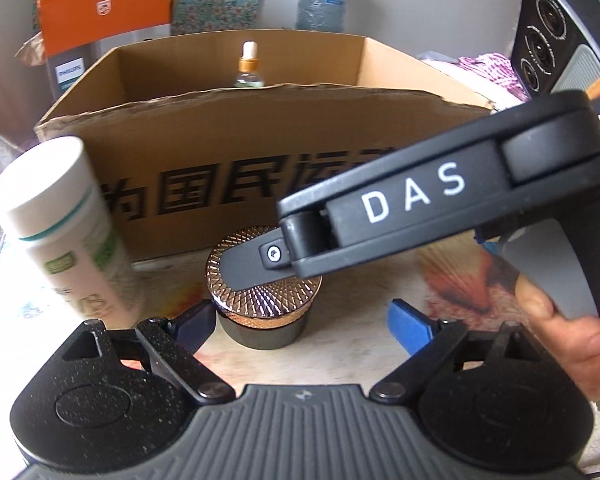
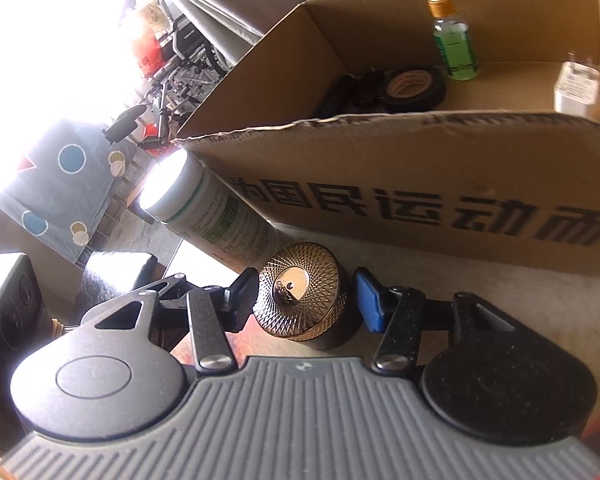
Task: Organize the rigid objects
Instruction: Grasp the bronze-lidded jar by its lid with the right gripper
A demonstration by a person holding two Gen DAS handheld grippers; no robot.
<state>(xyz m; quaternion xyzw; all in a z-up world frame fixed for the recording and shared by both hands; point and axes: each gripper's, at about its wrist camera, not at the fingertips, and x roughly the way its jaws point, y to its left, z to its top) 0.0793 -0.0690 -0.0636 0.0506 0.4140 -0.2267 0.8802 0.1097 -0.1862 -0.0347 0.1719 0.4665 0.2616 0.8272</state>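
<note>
A dark jar with a patterned gold lid [image 2: 300, 294] stands on the table in front of the cardboard box [image 2: 420, 152]. My right gripper [image 2: 306, 298] is shut on it, one pad on each side of the lid. In the left wrist view the same jar [image 1: 260, 320] sits just ahead of my left gripper [image 1: 303, 322], which is wide open and touches nothing. One black finger [image 1: 248, 268] of the right gripper lies across the lid there. A white bottle with green print [image 1: 64, 220] stands left of the jar.
The open box [image 1: 260, 128] holds a green dropper bottle [image 2: 454, 46], a black tape roll [image 2: 414, 86], a white charger [image 2: 576, 88] and a dark item [image 2: 340, 92]. A person's hand [image 1: 572, 320] grips the right gripper's handle. An orange carton [image 1: 104, 16] stands behind the box.
</note>
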